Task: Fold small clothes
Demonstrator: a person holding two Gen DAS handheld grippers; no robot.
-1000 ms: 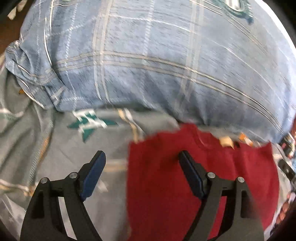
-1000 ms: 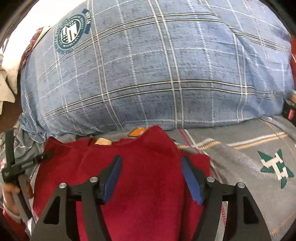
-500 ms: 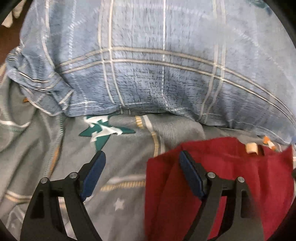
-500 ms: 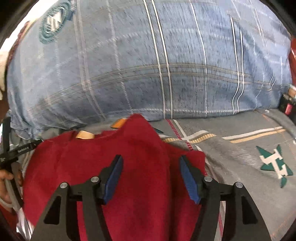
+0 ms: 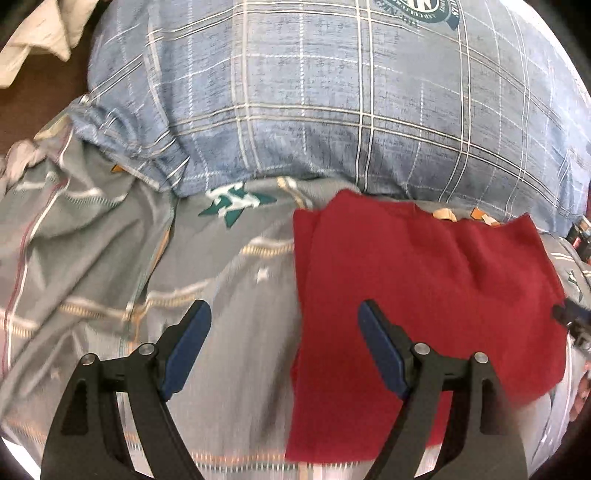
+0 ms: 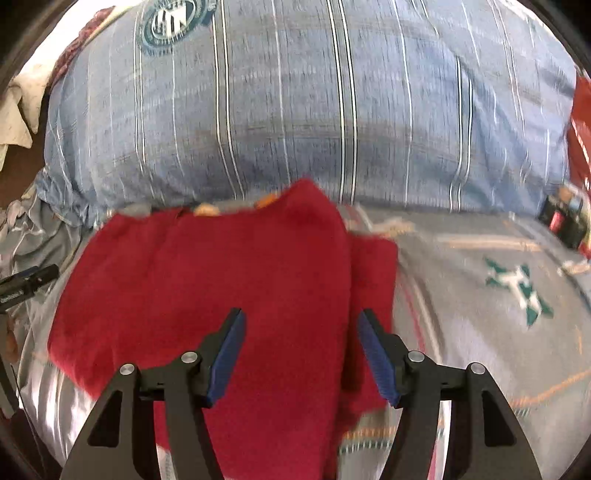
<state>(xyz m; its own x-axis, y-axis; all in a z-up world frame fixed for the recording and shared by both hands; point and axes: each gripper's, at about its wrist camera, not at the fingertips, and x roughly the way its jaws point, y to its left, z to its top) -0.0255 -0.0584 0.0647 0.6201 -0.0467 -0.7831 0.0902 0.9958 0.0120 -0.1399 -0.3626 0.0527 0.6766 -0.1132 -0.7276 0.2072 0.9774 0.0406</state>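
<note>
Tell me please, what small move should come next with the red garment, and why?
Probably bring the right gripper down to pinch the raised fold that runs between its open jaws and lay it flat. The red garment lies on the grey bedsheet in front of the blue plaid pillow, with a lower layer sticking out to the right. The left gripper hangs open over the garment's left edge, holding nothing.

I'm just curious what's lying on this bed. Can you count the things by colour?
Red: 1, the garment
Blue plaid: 1, the pillow
Grey patterned: 1, the sheet
White: 1, the cloth at the far left edge
Total: 4
</note>
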